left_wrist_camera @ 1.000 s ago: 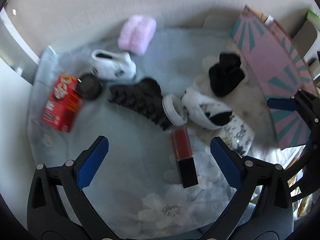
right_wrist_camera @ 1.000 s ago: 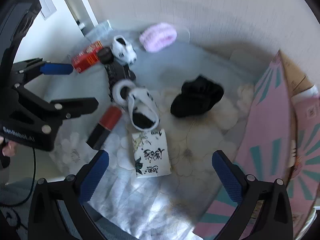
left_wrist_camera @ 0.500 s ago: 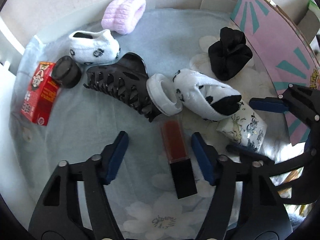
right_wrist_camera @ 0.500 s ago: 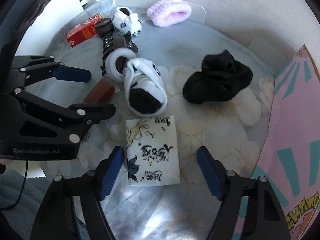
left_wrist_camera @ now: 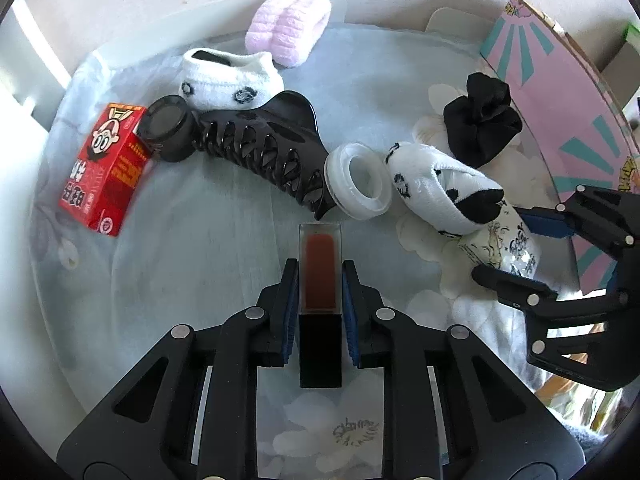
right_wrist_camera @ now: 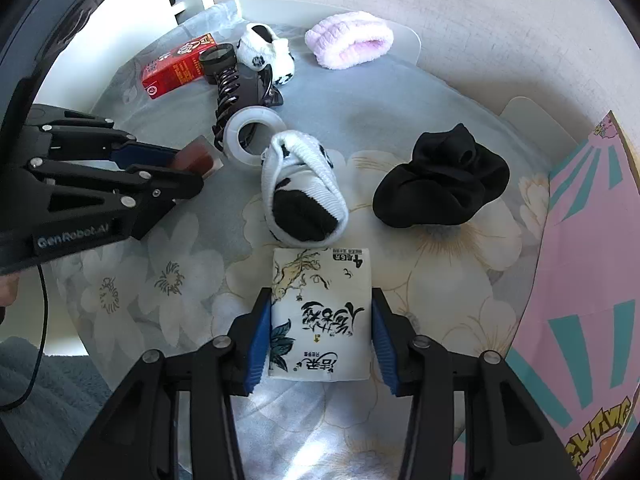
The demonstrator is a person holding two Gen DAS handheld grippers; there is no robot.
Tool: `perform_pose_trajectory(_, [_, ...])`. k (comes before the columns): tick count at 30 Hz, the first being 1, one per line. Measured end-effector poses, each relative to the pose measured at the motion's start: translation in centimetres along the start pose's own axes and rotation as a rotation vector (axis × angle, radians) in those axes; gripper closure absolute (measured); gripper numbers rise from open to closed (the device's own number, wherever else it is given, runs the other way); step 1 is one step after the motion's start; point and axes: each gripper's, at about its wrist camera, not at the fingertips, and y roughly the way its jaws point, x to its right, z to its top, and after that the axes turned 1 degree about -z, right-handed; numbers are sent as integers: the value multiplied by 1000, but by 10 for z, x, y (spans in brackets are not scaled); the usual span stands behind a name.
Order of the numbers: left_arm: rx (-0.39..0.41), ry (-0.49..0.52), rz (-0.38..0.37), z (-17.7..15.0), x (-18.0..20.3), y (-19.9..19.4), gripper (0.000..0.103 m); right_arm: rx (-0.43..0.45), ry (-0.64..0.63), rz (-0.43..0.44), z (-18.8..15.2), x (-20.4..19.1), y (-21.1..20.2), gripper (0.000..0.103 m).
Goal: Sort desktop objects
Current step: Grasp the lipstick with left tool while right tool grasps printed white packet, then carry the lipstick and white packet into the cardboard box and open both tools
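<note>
Left gripper (left_wrist_camera: 320, 300) clamped on the clear red-filled lipstick tube (left_wrist_camera: 320, 272), blue pads (left_wrist_camera: 290, 300) pressed flat to both its long sides, jaws just closed; black cap end toward the camera, clear end pointing far. Right gripper (right_wrist_camera: 320, 332) closing on the white printed tissue pack (right_wrist_camera: 320, 320): left pad (right_wrist_camera: 260, 340) touching the pack's left edge, right pad seeming just at the right edge, contact there hard to tell. Both items lying on the pale blue floral cloth (right_wrist_camera: 168, 280).

Just beyond the tissue pack, touching its far edge, a white sock with black toe (right_wrist_camera: 302, 192). Left of that sock, a white plastic ring-shaped lid (left_wrist_camera: 358, 184), touching the black hair claw clip (left_wrist_camera: 264, 148) that runs up and left. At the clip's far left end, a round black cap (left_wrist_camera: 168, 128), leaning against a red carton (left_wrist_camera: 106, 168). Behind the clip, a second white sock with dark spots (left_wrist_camera: 228, 80), and farther still a pink fluffy wristband (left_wrist_camera: 288, 26) near the cloth's far edge. Well right of these, a crumpled black sock (right_wrist_camera: 440, 176). Along the right edge, a pink and teal striped box (right_wrist_camera: 588, 280) standing beside the cloth.
</note>
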Motion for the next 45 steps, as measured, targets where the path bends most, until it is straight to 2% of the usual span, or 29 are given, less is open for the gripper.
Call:
perform_pose_trajectory(5, [4,-19,-30,-1,0,-11,85,-20,33,12,3,-1,-1,61])
perform_pose_trajectory(10, [20,-38,-110,6,-3,-37,85,-6,55,32,6,-6,-14,61])
perform_pose_trajectory(16, [82,-2,-126,20,1,-76,85,56,139,99,19,-1,-51,61])
perform_pose_trajectory(24, [138,26,-112,32,5,-105,85,159,123,38,29,7,-89,61])
perform_pose_trajectory(32, [210,52,-117,50,13,-138,85,208,129,8,35,11,-115,61])
perform_pose_trajectory(39, [291,143,-142,84,49,-169,85,282,163,-64,38,34,-151,61])
perform_pose_trajectory(45, [373,267,-185,123,102,-192,85,318,230,-143,23,68,-177,61])
